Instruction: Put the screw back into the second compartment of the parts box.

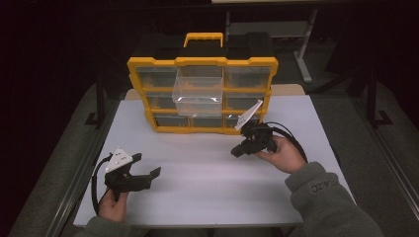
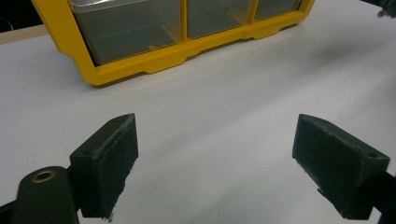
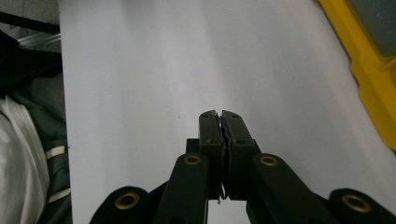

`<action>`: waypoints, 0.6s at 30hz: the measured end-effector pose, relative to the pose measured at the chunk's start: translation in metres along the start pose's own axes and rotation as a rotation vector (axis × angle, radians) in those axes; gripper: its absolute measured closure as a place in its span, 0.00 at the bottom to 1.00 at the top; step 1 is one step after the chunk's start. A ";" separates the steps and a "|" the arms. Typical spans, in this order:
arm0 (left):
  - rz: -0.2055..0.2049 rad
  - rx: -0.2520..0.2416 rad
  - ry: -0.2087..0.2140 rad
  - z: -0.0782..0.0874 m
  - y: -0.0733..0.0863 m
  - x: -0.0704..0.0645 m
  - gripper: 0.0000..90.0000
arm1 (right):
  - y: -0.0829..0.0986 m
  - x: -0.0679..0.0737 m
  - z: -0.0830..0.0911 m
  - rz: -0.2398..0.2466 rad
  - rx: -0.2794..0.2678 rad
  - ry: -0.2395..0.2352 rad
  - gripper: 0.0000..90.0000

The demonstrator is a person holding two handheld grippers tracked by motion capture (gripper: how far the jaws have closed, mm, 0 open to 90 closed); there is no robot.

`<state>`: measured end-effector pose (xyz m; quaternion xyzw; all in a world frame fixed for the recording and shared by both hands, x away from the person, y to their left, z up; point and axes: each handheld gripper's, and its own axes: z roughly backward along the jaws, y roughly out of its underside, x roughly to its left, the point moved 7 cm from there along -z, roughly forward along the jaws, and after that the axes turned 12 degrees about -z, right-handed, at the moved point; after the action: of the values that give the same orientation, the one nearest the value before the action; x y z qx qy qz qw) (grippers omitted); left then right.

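Yellow organizer (image 1: 202, 129) stands just beyond the right tool (image 1: 236, 152).

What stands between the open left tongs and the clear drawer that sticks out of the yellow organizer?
Nothing visible does. Bare white table lies between the left tongs and the yellow organizer, whose clear drawer juts forward, unobstructed.

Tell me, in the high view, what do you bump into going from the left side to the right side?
Left gripper → pulled-out clear drawer of the yellow organizer → right gripper → grey sleeve.
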<state>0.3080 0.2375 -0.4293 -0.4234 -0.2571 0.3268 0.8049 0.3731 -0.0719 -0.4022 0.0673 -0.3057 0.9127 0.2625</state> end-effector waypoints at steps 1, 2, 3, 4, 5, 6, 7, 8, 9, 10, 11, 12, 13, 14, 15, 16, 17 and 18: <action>0.001 0.000 0.000 0.000 0.000 0.000 0.15 | -0.001 -0.001 0.003 0.004 -0.003 0.001 0.97; 0.001 -0.001 -0.001 0.000 0.000 0.000 0.15 | -0.002 -0.001 0.005 0.002 -0.003 0.006 0.97; 0.003 -0.002 -0.002 0.000 0.000 0.000 0.15 | -0.003 -0.001 0.008 0.002 -0.006 0.000 0.97; 0.004 -0.007 -0.003 0.000 0.000 0.000 0.15 | -0.004 -0.001 0.011 0.004 -0.004 0.011 0.97; 0.002 -0.006 -0.003 0.000 0.000 0.000 0.15 | -0.006 -0.001 0.014 0.006 -0.008 0.014 0.97; 0.003 -0.005 -0.003 0.000 0.000 0.001 0.15 | -0.006 -0.001 0.016 -0.001 -0.007 0.006 0.97; 0.002 0.001 -0.002 0.000 0.000 0.001 0.15 | -0.008 -0.001 0.020 0.004 -0.008 0.012 0.97; 0.002 -0.003 -0.003 0.000 0.000 0.001 0.15 | -0.009 -0.001 0.023 0.002 -0.006 0.015 0.97; 0.006 -0.009 -0.004 0.000 0.000 0.001 0.15 | -0.011 -0.001 0.025 0.002 -0.011 0.007 0.97; 0.005 -0.009 -0.004 0.000 -0.001 0.001 0.15 | -0.013 -0.001 0.028 0.011 -0.016 0.006 0.97; 0.003 -0.010 -0.004 0.000 -0.001 0.001 0.15 | -0.015 -0.001 0.031 0.011 -0.014 0.009 0.97; 0.002 -0.003 -0.002 0.000 -0.001 0.001 0.15 | -0.016 -0.001 0.034 0.011 -0.013 0.011 0.97; 0.002 -0.002 -0.002 0.000 -0.001 0.001 0.15 | -0.018 0.000 0.037 0.013 -0.013 0.011 0.97; 0.002 -0.001 -0.002 0.000 0.000 0.001 0.15 | -0.020 0.000 0.039 0.015 -0.016 0.009 0.97; 0.003 0.001 -0.002 0.000 0.000 0.001 0.15 | -0.022 0.000 0.042 0.023 -0.020 0.010 0.97; 0.002 0.001 -0.001 0.000 0.000 0.001 0.15 | -0.023 0.000 0.044 0.021 -0.022 0.006 0.97; 0.003 0.001 0.000 0.000 -0.001 0.001 0.15 | -0.025 0.000 0.048 0.025 -0.024 0.017 0.97; 0.000 0.001 -0.001 -0.001 0.000 0.001 0.15 | -0.026 0.000 0.049 0.022 -0.026 0.012 0.97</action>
<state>0.3094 0.2381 -0.4290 -0.4228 -0.2574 0.3271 0.8050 0.3847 -0.0834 -0.3486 0.0550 -0.3165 0.9119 0.2553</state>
